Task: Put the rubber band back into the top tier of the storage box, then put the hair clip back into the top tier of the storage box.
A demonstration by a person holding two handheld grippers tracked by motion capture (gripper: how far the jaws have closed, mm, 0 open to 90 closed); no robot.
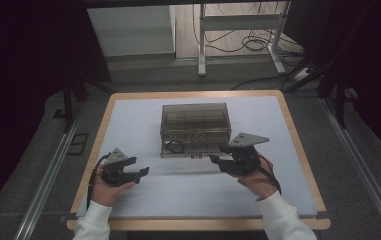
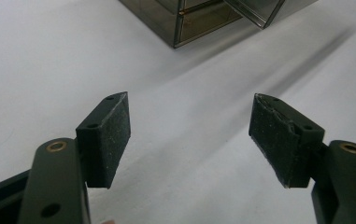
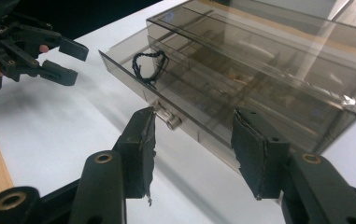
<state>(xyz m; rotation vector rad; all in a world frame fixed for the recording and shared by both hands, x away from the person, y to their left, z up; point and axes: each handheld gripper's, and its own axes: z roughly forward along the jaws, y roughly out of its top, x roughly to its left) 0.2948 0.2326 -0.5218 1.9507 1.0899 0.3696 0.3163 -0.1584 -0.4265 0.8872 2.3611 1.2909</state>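
Note:
A smoky see-through drawer box (image 1: 194, 122) stands mid-table. Its bottom drawer (image 3: 129, 74) is pulled out and holds a black looped cord (image 3: 150, 63), seen from above as the cord (image 1: 175, 146). My right gripper (image 1: 218, 153) is at the drawer's right front corner and open. In the right gripper view the right gripper (image 3: 194, 116) has nothing between its pads, and the drawer's small handle (image 3: 166, 117) lies just beyond its left pad. My left gripper (image 1: 140, 166) rests low over the mat, left of the drawer, open and empty. From its own camera, the left gripper (image 2: 190, 100) points at the box's corner (image 2: 178, 28).
A white mat (image 1: 188, 190) covers the wooden table (image 1: 198, 224). Beyond the far edge stand a metal table frame (image 1: 202, 45) and floor cables (image 1: 255, 42). Rails (image 1: 48, 175) run along both sides.

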